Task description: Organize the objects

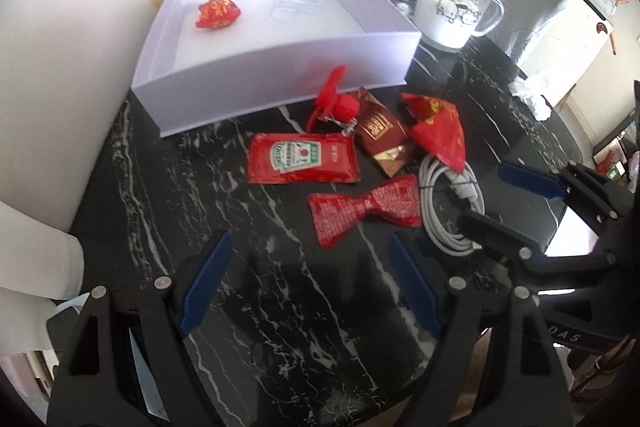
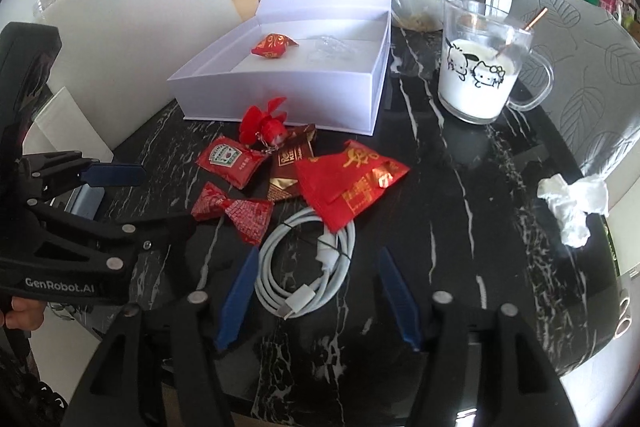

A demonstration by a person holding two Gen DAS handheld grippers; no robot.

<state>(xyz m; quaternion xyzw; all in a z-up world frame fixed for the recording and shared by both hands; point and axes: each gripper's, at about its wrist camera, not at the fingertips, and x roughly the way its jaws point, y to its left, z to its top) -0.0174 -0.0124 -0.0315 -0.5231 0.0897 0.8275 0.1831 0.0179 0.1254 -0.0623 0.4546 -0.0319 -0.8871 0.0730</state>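
Black marble with white veins carries everything. In the left wrist view the left gripper point(image 1: 308, 283) stands spread and empty over bare table point(image 1: 152, 187), short of the ketchup sachet point(image 1: 302, 158) and the twisted red sachet point(image 1: 364, 213); the white box point(image 1: 276, 67) lies open toward the far edge with one red candy point(image 1: 218, 13) inside.

In the right wrist view the right gripper point(image 2: 316, 291) is also spread, its fingers flanking the coiled white cable point(image 2: 308, 267) without pressing it. Part of the coil lies under the red packet point(image 2: 348, 183), so a lift could drag that packet along. The coil may also slip loose and unwind. A wide swing toward the box risks the glass mug point(image 2: 480, 79) of milk near the far right edge.
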